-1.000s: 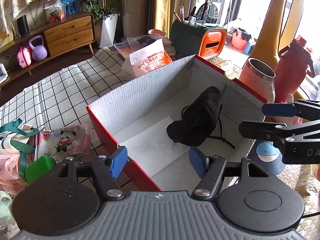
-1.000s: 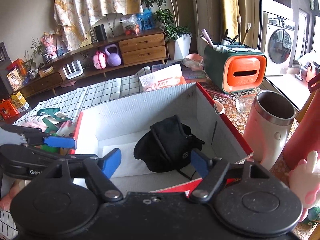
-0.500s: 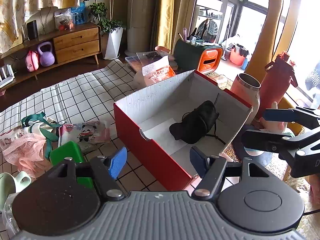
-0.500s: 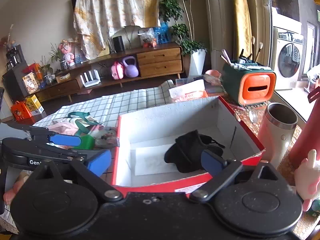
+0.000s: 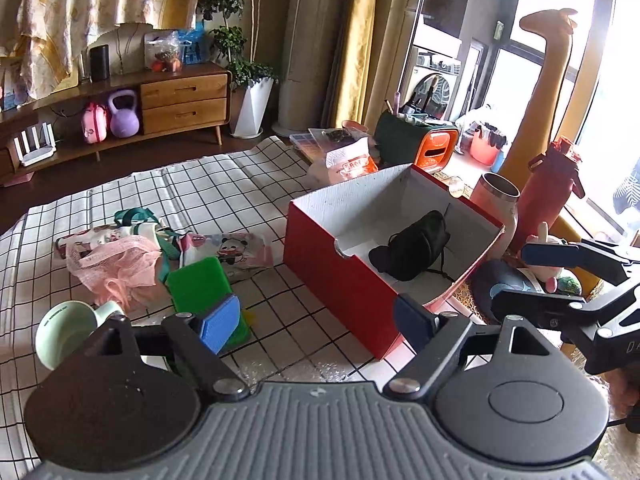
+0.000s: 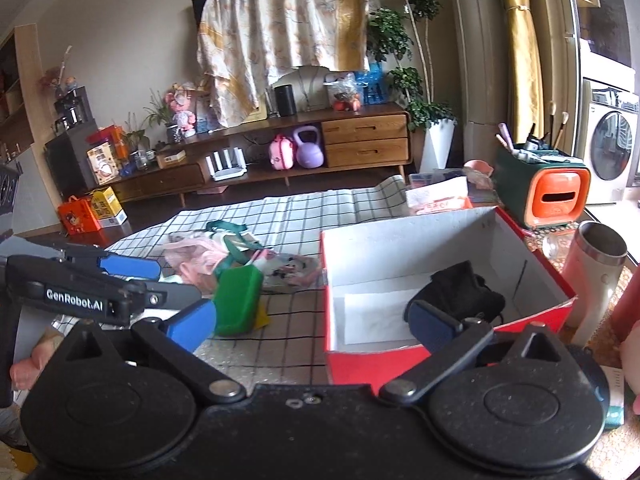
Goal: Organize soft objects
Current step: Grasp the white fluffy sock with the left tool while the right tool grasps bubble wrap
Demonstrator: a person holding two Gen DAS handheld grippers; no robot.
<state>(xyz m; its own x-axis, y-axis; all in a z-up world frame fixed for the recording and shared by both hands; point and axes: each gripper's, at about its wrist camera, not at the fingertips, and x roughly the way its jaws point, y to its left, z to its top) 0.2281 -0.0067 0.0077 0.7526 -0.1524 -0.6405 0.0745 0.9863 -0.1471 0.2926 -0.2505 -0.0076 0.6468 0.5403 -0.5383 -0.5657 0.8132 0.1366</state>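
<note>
A white cloth with a black grid (image 5: pixel 224 184) covers the surface under both tools and runs away from them toward a dark floor, a long wooden sideboard (image 6: pixel 364 140) with two drawers, a potted plant (image 5: pixel 250 80) and yellow curtains (image 5: pixel 360 40) by bright windows.

Ahead and to the right of the left gripper (image 5: pixel 316 320) stands an open red box (image 5: pixel 340 276) with white inner walls; in the right wrist view the same box sits just ahead of the right gripper (image 6: pixel 312 324), slightly to its right. Inside, on the white floor toward the box's far right part, lies a black fabric pouch (image 5: pixel 418 242). Its long axis runs diagonally, from the near-left up to the far-right as the left gripper sees it, with a thin black cord trailing off its near end. A white sheet (image 6: pixel 376 316) lies flat on the box floor beside it.

Ahead-left of the left gripper is a loose heap: a pink mesh bag (image 5: pixel 116 260), a pale bag with green straps (image 5: pixel 136 220), a flat panda-print pack (image 5: pixel 228 248) and a green sponge block (image 5: pixel 200 284) nearest the left fingertip. A mint cup (image 5: pixel 68 328) lies tipped at the far left.

Right of the box stand a steel-rimmed tumbler (image 5: pixel 498 200) and a red bottle (image 5: pixel 554 192); behind it, an orange-fronted green organiser (image 5: pixel 420 144).

Both grippers hang above the cloth with fingers spread wide, holding nothing.
</note>
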